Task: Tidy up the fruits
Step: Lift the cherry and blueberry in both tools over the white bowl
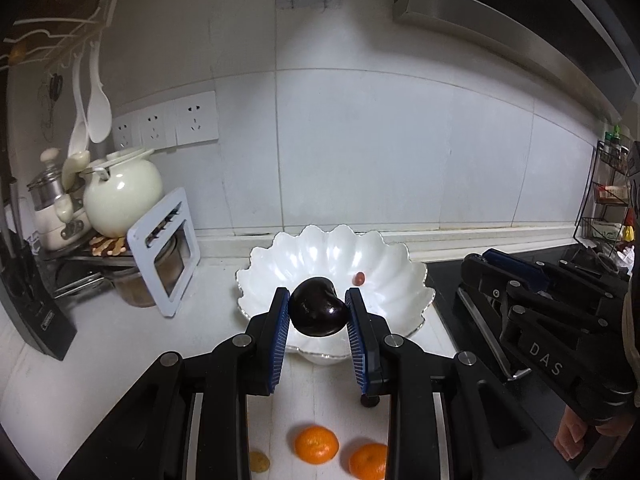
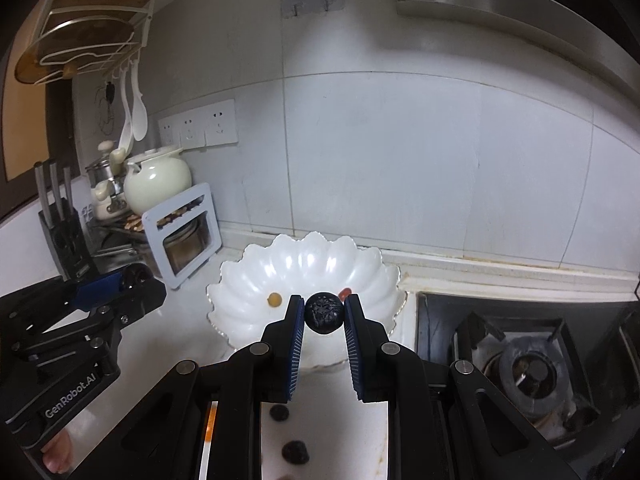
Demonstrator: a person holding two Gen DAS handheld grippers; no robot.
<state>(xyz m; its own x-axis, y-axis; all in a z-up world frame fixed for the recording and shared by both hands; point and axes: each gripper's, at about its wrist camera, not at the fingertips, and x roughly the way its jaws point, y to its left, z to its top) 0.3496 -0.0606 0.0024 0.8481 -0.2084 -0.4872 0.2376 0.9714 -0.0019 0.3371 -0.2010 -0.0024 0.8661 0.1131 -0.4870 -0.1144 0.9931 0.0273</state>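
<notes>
My left gripper [image 1: 317, 297] is shut on a glossy dark purple fruit [image 1: 318, 314], held over the near rim of a white scalloped bowl [image 1: 280, 264]. A small red fruit [image 1: 359, 278] lies in the bowl. Two tangerines [image 1: 317, 443] [image 1: 368, 460] and a small yellowish fruit [image 1: 259, 461] rest on the counter below. My right gripper [image 2: 324, 303] is shut on a wrinkled dark round fruit [image 2: 324, 316] in front of the bowl [image 2: 304, 264], which also holds a small yellow fruit [image 2: 275, 299]. Two dark fruits [image 2: 279, 413] [image 2: 295, 452] lie on the counter beneath.
A gas stove [image 2: 524, 372] sits right of the bowl. At the left stand a cream ceramic pot [image 1: 120, 196], a pale blue frame [image 1: 168, 252] and a knife block [image 2: 64, 236]. A range hood [image 1: 500, 20] hangs above. A spice rack [image 1: 608, 200] stands far right.
</notes>
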